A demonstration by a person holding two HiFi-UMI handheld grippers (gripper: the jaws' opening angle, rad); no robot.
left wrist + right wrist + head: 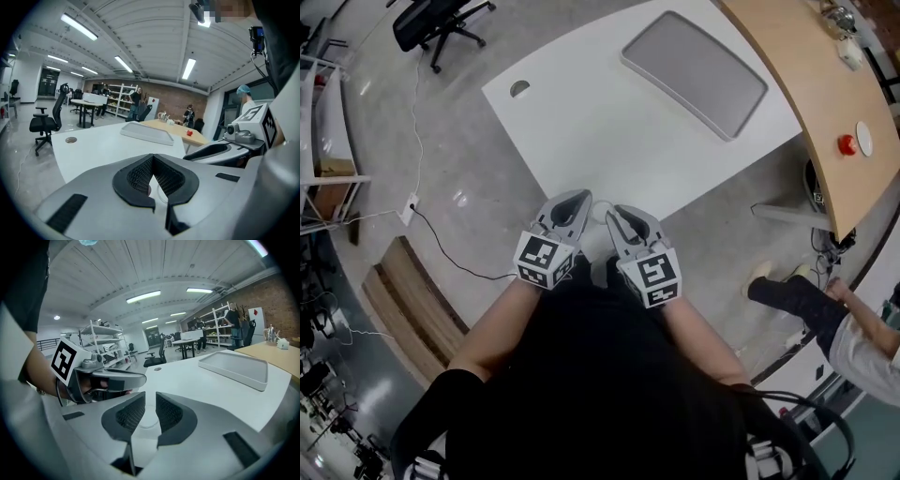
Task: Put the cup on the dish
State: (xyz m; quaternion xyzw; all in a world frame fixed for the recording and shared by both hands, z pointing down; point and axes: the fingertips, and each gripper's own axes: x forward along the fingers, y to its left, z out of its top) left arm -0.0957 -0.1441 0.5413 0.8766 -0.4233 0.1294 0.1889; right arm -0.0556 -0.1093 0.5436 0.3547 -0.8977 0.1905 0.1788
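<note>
My two grippers hang side by side over the near edge of the white table [609, 122]. The left gripper [578, 199] has its jaw tips together with nothing between them. The right gripper [615, 216] is shut too, and empty. Between their tips a small pale round thing [598, 218] lies on the table. The left gripper view shows it as a round rim [161, 194] with a red spot beside it, just past the left gripper [153, 161]. Beyond the right gripper [150, 405], a pale ring [147, 422] shows. I cannot tell cup from dish here.
A grey tray [694, 70] lies at the far side of the white table, and a cable hole [519, 88] sits near its left corner. A curved wooden table [806, 84] with a red object [847, 143] stands to the right. A person [825, 309] stands at the right.
</note>
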